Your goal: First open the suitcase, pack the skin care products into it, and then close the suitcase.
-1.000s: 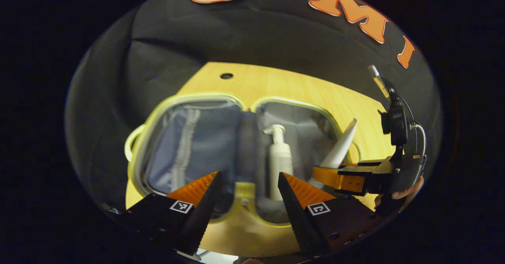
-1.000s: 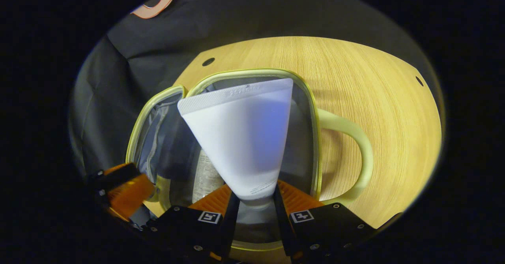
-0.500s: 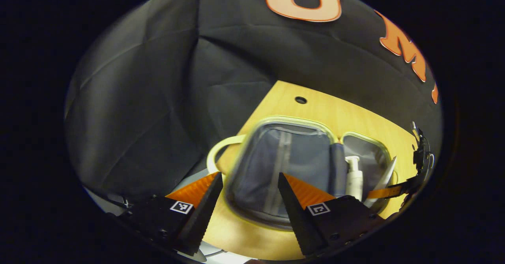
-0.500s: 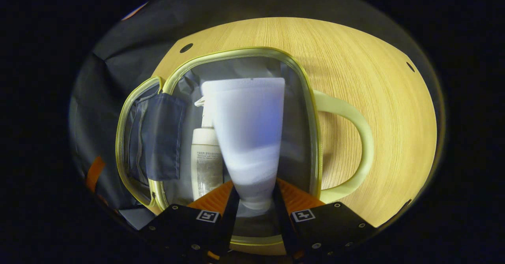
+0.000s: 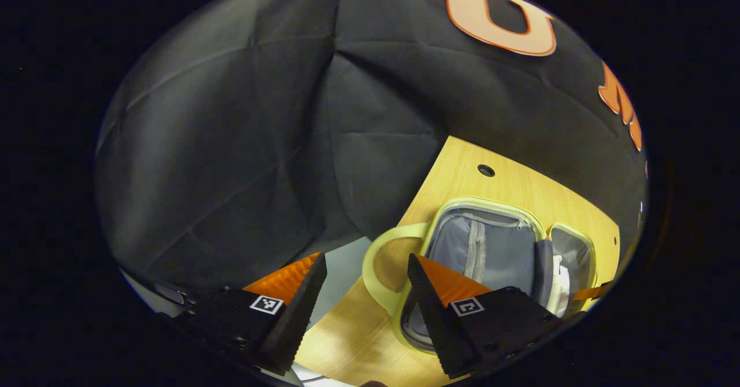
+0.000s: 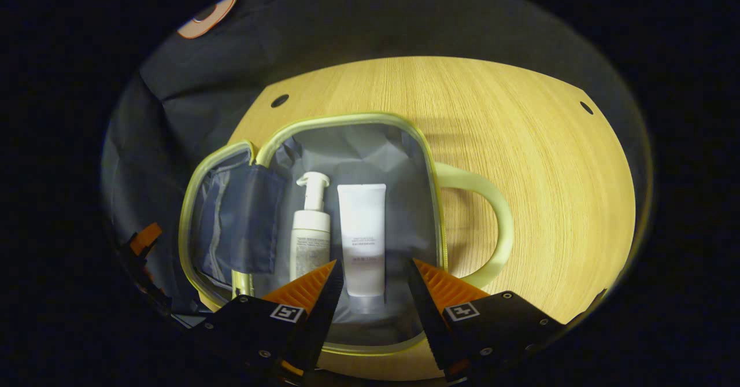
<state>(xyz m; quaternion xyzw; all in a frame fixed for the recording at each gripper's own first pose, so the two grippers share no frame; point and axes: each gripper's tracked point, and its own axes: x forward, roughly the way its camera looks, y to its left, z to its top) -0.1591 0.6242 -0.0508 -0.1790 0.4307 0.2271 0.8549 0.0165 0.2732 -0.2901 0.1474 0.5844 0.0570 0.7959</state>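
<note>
The small suitcase (image 6: 430, 173) lies open on the wooden table, pale yellow-green rim, grey lining. In its right half a white pump bottle (image 6: 310, 236) and a white tube (image 6: 362, 239) lie side by side. My right gripper (image 6: 371, 283) is open just above the tube's cap end, touching nothing. In the left gripper view the suitcase (image 5: 491, 213) sits at the lower right, with the pump bottle (image 5: 559, 280) partly hidden. My left gripper (image 5: 365, 277) is open over the table's left edge, its right finger over the left half's handle (image 5: 376, 260).
The right half's looped handle (image 6: 491, 225) sticks out onto the bare table (image 6: 520, 144). A dark blue flap (image 6: 243, 219) hangs at the hinge between the halves. Booth cloth surrounds the table; small holes (image 6: 279, 100) mark its far corners.
My right gripper has opened and let go of the tube, which now lies in the suitcase beside the pump bottle. My left gripper has swung left, away from the suitcase's middle.
</note>
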